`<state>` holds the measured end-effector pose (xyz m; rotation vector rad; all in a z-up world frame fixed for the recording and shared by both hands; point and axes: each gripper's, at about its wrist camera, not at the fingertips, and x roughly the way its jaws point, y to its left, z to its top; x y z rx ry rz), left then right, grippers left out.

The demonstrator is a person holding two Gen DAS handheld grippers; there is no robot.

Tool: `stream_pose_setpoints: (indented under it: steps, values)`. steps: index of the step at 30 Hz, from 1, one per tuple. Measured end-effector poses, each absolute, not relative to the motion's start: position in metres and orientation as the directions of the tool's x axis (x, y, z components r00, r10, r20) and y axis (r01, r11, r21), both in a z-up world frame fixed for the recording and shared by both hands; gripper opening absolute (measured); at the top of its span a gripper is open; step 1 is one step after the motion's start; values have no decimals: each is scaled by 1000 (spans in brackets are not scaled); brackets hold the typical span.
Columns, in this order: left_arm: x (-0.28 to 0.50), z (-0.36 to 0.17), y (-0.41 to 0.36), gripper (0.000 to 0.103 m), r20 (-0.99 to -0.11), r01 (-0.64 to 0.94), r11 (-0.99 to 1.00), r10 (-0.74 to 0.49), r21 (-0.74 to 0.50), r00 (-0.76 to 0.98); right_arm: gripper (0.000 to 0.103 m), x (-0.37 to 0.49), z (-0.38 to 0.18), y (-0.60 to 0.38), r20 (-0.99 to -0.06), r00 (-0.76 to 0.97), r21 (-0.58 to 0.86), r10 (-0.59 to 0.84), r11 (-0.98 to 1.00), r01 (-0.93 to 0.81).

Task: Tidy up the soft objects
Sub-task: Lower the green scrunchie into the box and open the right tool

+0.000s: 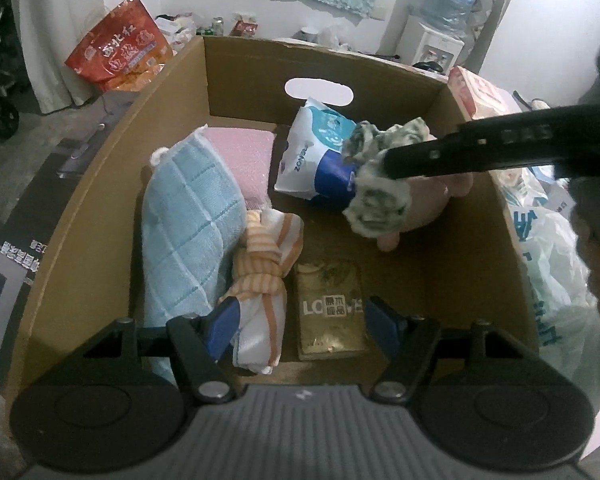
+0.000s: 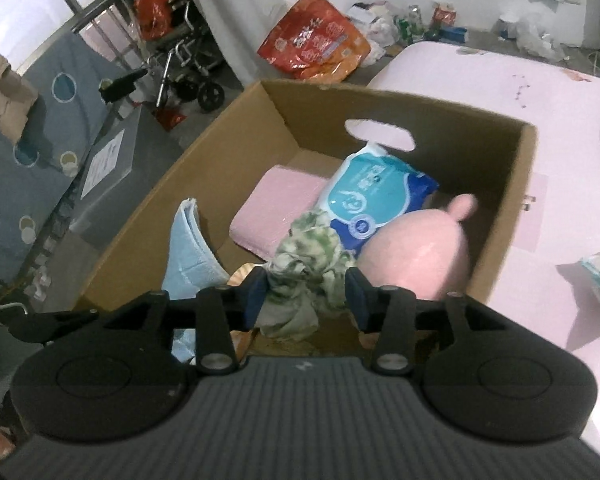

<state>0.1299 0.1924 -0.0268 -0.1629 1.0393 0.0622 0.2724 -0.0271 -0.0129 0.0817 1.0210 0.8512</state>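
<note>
One brown cardboard box (image 1: 236, 80) holds seven things: one quilted light-blue towel (image 1: 188, 224), one flat pink foam pad (image 1: 244, 156), one orange-striped knotted cloth (image 1: 260, 264) by the left fingers, one gold foil packet (image 1: 328, 312) between them, one blue-white tissue pack (image 1: 316, 156), one green-white crumpled cloth (image 2: 304, 264), one pink plush toy (image 2: 420, 248).

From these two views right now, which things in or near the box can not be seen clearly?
- Pink plush toy: right wrist view, blurred; the green patterned cloth covers much of it in the left wrist view.
- Gold packet: its print is partly behind the left tool.
- Pink foam pad: the blue quilted towel hides its near end.
- Whether the right tool presses the cloth: unclear.
</note>
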Motion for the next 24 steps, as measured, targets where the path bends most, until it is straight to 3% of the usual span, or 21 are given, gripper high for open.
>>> stream_pose_setpoints:
  steps: [15, 24]
  values:
    - [130, -13, 169, 71, -852, -137, 989, 21, -60, 523, 44, 253, 26, -123, -585, 335, 538, 739, 662, -522]
    - [127, 15, 135, 76, -820, -71, 997, 4, -45, 573, 59, 200, 36, -267, -457, 473, 640, 753, 648, -413]
